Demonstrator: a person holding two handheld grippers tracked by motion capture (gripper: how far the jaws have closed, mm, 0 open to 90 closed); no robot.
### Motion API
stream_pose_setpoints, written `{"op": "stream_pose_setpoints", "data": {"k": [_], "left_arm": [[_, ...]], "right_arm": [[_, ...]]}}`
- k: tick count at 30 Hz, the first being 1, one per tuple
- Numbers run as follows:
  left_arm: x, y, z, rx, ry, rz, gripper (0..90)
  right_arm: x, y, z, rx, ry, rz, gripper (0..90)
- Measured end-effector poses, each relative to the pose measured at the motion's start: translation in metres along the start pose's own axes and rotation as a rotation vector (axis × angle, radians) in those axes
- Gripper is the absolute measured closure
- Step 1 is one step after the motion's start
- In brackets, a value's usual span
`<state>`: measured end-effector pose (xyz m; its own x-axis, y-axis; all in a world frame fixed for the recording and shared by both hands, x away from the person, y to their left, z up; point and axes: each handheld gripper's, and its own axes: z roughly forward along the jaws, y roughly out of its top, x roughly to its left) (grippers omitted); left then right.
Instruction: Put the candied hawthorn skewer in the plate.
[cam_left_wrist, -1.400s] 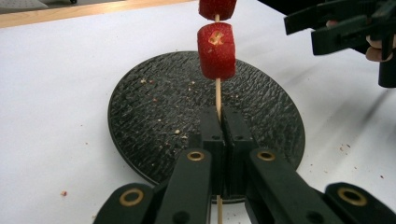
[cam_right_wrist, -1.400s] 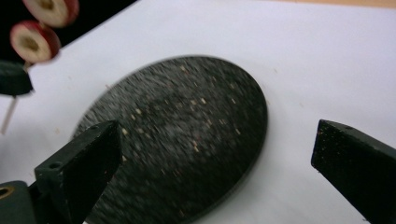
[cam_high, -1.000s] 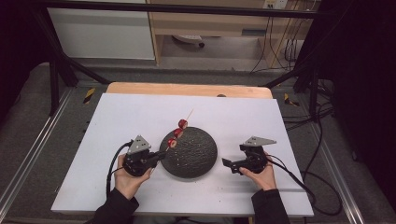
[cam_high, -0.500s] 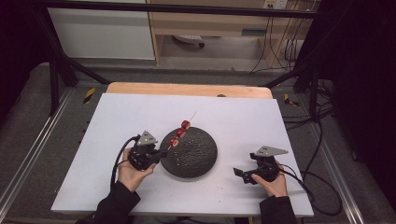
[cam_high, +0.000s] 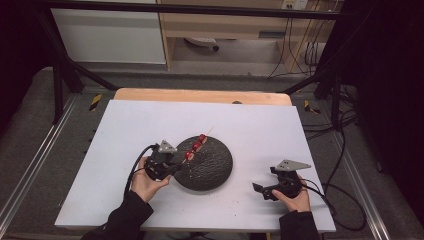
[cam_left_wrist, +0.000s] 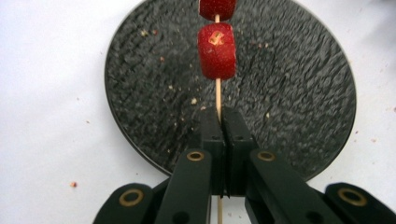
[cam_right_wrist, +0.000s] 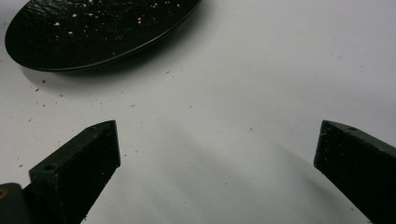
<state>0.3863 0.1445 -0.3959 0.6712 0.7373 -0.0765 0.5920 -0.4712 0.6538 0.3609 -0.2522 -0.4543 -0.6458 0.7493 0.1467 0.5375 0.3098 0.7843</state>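
From above, we see a person seated at a white table (cam_high: 125, 130), forearms in dark sleeves entering from the near edge, a two-jaw gripper in each hand. The left gripper (cam_high: 172, 167) sits at the left rim of a round black plate (cam_high: 212, 172) that lies near the middle of the table, and its jaws are clamped tight on the lower end of a thin wooden skewer (cam_high: 187, 157). The skewer slants up and away across the plate's far left part, with red fruit pieces (cam_high: 196, 146) threaded along it and its bare tip reaching past the plate's far rim. In the left gripper view we look straight along the closed jaws of the left gripper (cam_left_wrist: 223, 122): the skewer (cam_left_wrist: 218, 95) rises from between them, carrying one red fruit piece (cam_left_wrist: 216, 50) with a pale cut mark on its face and a second above it at the top edge, both held over the plate (cam_left_wrist: 289, 93), whose textured surface is scattered with crumbs. The right gripper (cam_high: 261, 190) rests well to the right of the plate, near the table's front edge, apart from it. In the right gripper view its jaws stand wide apart around bare table (cam_right_wrist: 261, 79), gripping nothing, with the crumb-flecked plate (cam_right_wrist: 93, 28) at the upper left and more crumbs on the white surface beside it.
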Motion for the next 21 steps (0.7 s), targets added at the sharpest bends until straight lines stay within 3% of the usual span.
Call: {"op": "stream_pose_setpoints", "data": {"k": [6, 21], "left_arm": [[-0.006, 0.001, 0.011, 0.068, 0.01, 0.004, 88.3], [-0.011, 0.002, 0.027, 0.157, 0.028, 0.001, 88.2]], "right_arm": [[0.0, 0.0, -0.002, -0.003, 0.005, 0.008, 1.2], [-0.002, -0.001, -0.004, -0.01, -0.002, 0.006, 1.3]]}}
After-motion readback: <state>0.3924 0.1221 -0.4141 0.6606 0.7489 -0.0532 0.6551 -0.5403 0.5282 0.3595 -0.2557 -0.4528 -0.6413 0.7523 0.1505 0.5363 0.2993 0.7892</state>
